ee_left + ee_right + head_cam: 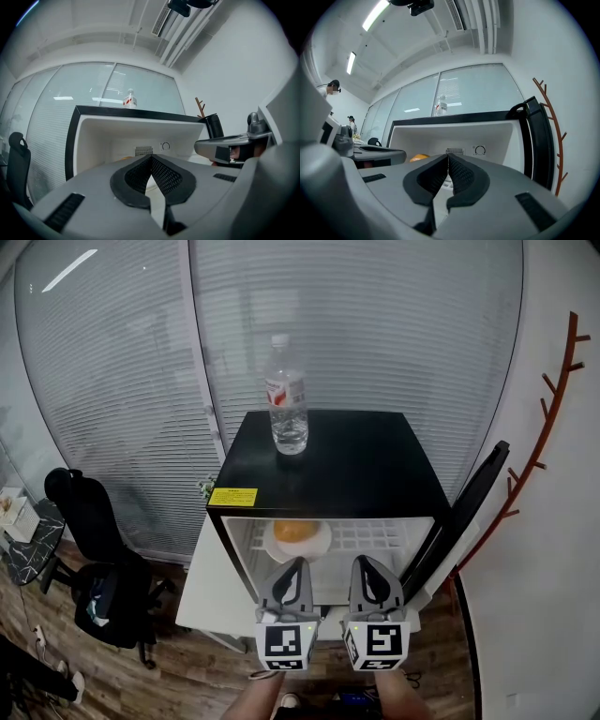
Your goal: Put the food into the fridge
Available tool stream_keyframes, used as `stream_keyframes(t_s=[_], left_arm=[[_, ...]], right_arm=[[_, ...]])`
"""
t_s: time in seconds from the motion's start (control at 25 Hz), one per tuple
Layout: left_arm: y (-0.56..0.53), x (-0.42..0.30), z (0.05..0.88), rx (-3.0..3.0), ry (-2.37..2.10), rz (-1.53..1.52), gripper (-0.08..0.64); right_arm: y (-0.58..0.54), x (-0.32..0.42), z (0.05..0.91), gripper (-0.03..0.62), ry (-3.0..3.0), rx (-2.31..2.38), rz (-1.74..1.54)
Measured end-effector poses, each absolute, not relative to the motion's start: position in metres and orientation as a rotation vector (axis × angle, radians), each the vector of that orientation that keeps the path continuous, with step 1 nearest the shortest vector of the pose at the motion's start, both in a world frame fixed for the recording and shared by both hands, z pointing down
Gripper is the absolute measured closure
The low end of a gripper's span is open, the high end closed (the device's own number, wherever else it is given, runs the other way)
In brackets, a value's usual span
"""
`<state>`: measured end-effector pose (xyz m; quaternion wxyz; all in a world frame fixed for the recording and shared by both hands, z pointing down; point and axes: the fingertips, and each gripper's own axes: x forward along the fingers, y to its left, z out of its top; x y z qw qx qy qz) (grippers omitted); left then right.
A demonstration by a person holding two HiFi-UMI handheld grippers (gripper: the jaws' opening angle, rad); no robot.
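Left gripper [292, 565] and right gripper [362, 565] wait just in front of the open fridge [356, 465], fingers [166, 178] pressed together, empty, because the food [295, 532] already sits inside.

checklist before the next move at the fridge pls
1. Food on plate inside fridge: ok.
2. Left gripper shut, empty: ok.
3. Right gripper shut, empty: ok.
4. Door closed: not ok, it stands open at the right.
5. Plate clear of the door's swing: cannot tell.
6. Bottle upright on top of the fridge: ok.
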<state>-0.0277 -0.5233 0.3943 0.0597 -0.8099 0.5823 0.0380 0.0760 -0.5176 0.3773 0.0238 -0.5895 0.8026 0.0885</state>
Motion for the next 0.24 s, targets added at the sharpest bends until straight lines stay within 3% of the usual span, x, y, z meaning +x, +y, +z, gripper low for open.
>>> stream_keyframes(t_s=[0.24], left_arm=[[-0.524, -0.0297, 0.3915, -2.452, 1.76, 0.124, 0.534]], right_arm=[[-0.5188, 0.0748, 0.3746, 0.564, 2.479, -1.82, 0.285]])
